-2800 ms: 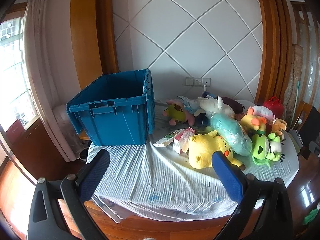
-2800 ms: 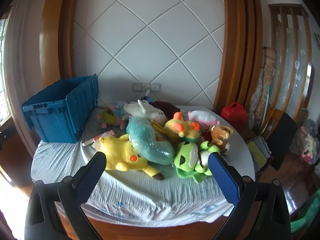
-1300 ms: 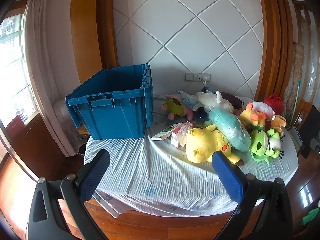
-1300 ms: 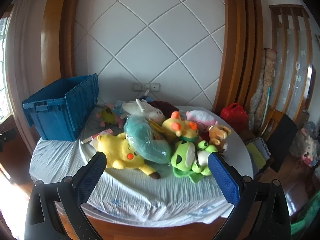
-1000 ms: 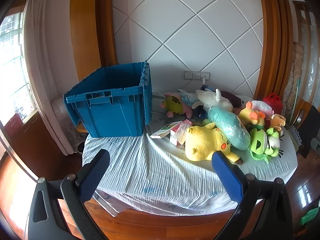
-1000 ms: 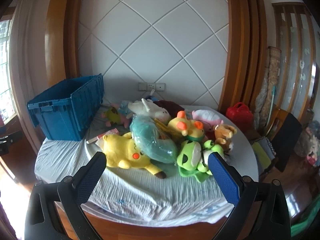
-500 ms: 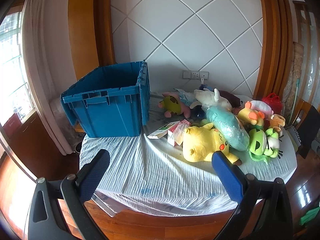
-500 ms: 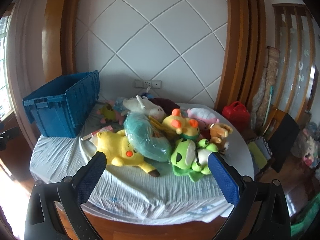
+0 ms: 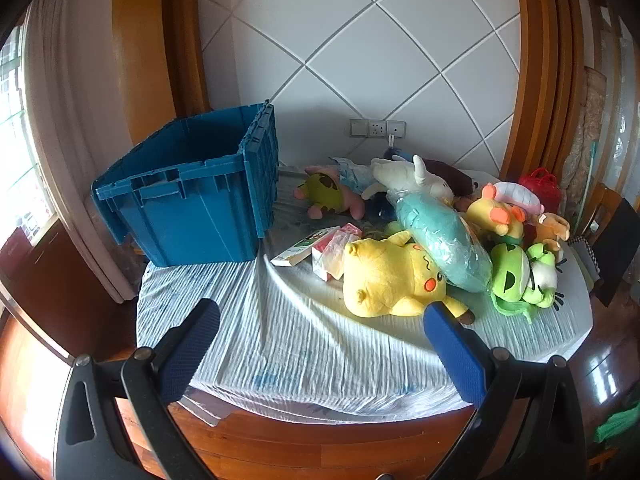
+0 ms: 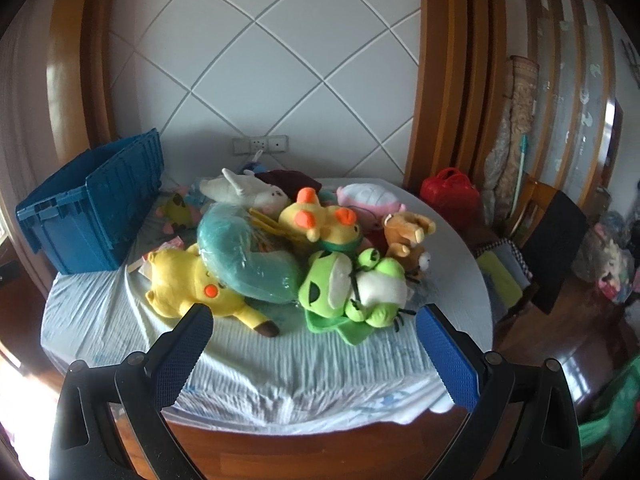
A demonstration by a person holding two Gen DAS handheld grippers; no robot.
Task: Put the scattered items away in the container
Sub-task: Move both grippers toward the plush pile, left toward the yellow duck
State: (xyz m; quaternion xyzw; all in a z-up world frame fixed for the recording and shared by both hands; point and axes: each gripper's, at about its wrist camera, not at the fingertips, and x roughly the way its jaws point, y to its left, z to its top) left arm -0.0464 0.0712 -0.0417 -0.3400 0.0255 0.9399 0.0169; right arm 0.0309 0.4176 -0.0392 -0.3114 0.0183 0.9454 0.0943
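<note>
Round wooden counter (image 9: 320, 444) draped in a wrinkled pale-blue striped cloth (image 9: 288, 332), seen from both wrists. Left hand-held gripper (image 9: 320, 316) poised above the near edge of the cloth, blue-padded fingers (image 9: 188, 352) spread wide, nothing between them. Right hand-held gripper (image 10: 314, 322) likewise spread apart and empty, hovering short of the toy pile. Open-topped dark-blue plastic crate (image 9: 200, 196) standing upright at the far left of the counter, close to the curtain (image 9: 52, 120) and the wood-trimmed tiled wall. Just right of the crate, a flat white-and-green carton (image 9: 304, 246) lying beside a small pink-and-white packet in clear wrap (image 9: 332, 254). Next to these, a yellow mouse-shaped plush toy with orange cheeks (image 9: 390, 280) on its side, touched from behind by a teal cushion sealed in clear plastic (image 9: 444, 236). Bright-green frog plush with a white belly (image 10: 352, 288) at the near right of the heap, pressed against the teal cushion. Behind it, a yellow duck-like plush with orange patches (image 10: 320, 222), a small brown bear-like plush (image 10: 408, 236) and a pink-and-white round plush (image 10: 366, 198). Farther back, a white long-eared plush (image 10: 244, 192) and a pink-and-olive plush (image 9: 330, 198) near the crate's far corner. Red plastic handbag-shaped case (image 10: 448, 192) at the far right rim of the counter. All toys outside the crate.
</note>
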